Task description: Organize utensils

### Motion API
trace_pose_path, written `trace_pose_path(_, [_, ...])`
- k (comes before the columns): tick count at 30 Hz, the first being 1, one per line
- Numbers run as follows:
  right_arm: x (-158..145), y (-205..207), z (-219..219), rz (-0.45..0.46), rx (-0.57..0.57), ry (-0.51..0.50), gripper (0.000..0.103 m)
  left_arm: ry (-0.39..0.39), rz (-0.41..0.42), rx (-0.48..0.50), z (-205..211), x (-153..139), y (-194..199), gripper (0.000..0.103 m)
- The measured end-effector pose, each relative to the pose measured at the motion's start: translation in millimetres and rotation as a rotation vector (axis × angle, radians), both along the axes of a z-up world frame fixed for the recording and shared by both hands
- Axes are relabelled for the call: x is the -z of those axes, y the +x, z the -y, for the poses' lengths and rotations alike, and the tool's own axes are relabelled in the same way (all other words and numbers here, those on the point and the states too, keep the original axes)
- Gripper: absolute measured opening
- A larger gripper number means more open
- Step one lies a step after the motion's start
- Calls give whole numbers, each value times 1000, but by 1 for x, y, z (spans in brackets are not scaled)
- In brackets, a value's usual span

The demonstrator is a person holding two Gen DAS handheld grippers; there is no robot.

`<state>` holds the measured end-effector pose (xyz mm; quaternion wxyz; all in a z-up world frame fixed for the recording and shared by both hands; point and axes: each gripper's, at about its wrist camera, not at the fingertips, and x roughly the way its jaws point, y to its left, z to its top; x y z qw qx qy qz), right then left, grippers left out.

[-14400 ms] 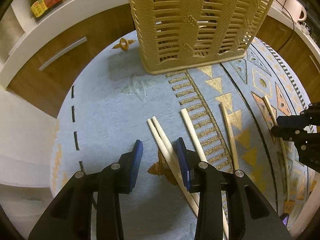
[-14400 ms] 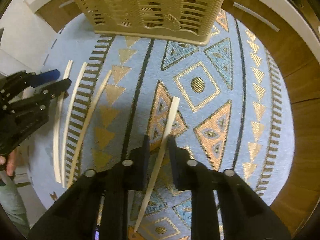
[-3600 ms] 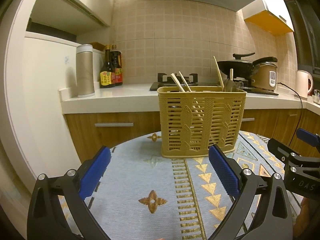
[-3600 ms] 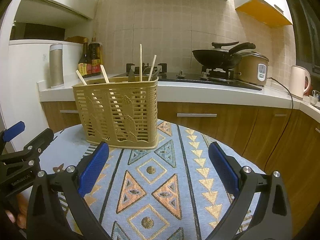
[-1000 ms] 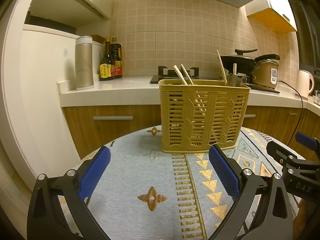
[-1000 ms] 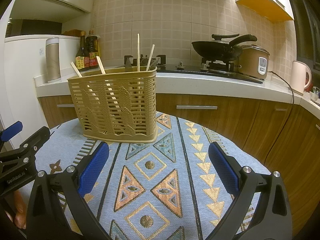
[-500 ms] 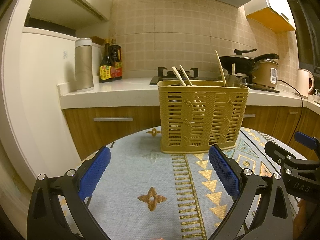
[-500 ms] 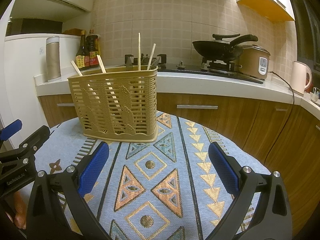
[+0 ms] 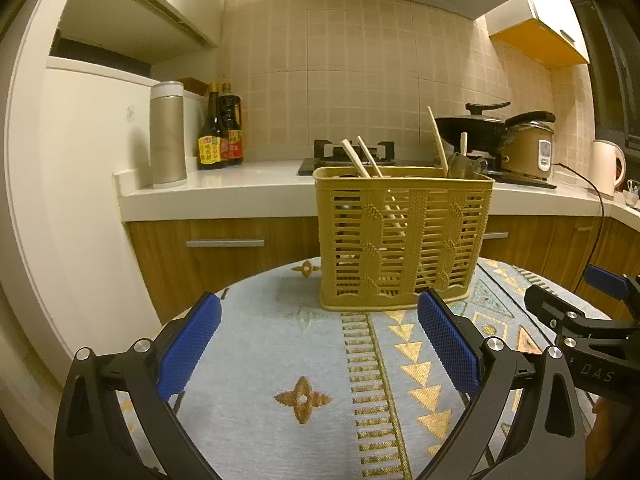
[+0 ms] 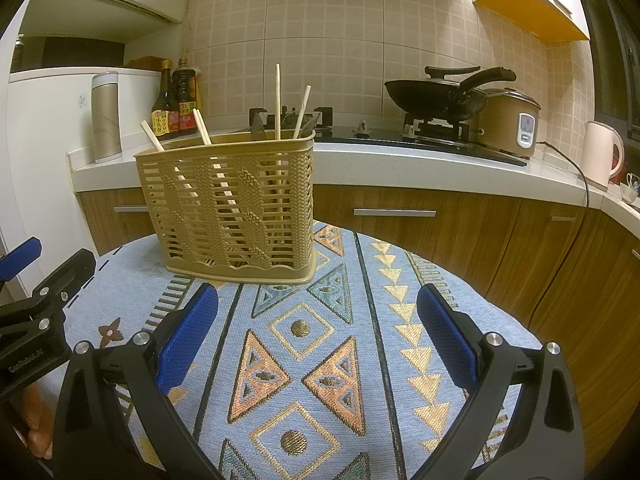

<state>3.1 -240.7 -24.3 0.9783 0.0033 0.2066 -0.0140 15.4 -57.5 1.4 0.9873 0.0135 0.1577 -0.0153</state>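
A tan slatted utensil basket point(image 9: 402, 240) point(image 10: 236, 208) stands upright on the round table with the patterned blue cloth point(image 9: 280, 364) point(image 10: 320, 344). Several pale chopsticks point(image 9: 358, 158) point(image 10: 277, 100) stick out of its top, and a dark spoon point(image 9: 460, 166) shows at its right end. My left gripper point(image 9: 318, 340) hovers low over the cloth, open and empty, a short way in front of the basket. My right gripper point(image 10: 318, 338) is likewise open and empty, to the basket's right front. Each gripper appears at the edge of the other's view.
Behind the table runs a white kitchen counter point(image 9: 224, 192) with wooden drawers, a steel flask point(image 9: 168, 136), sauce bottles point(image 9: 220, 132), a gas hob with a black wok point(image 10: 436, 94), a rice cooker point(image 10: 510, 122) and a white kettle point(image 10: 600, 158). No loose utensils show on the cloth.
Long ago chopsticks lay on the cloth and my right gripper was shut on one; now they stand in the basket. Over the last second both views barely shifted.
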Motion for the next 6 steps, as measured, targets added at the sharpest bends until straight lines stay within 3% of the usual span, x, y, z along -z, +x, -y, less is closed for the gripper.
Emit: trace_pose_path(6, [0, 0, 0, 0, -1, -1, 95, -14, -13, 15, -2, 0, 2, 95])
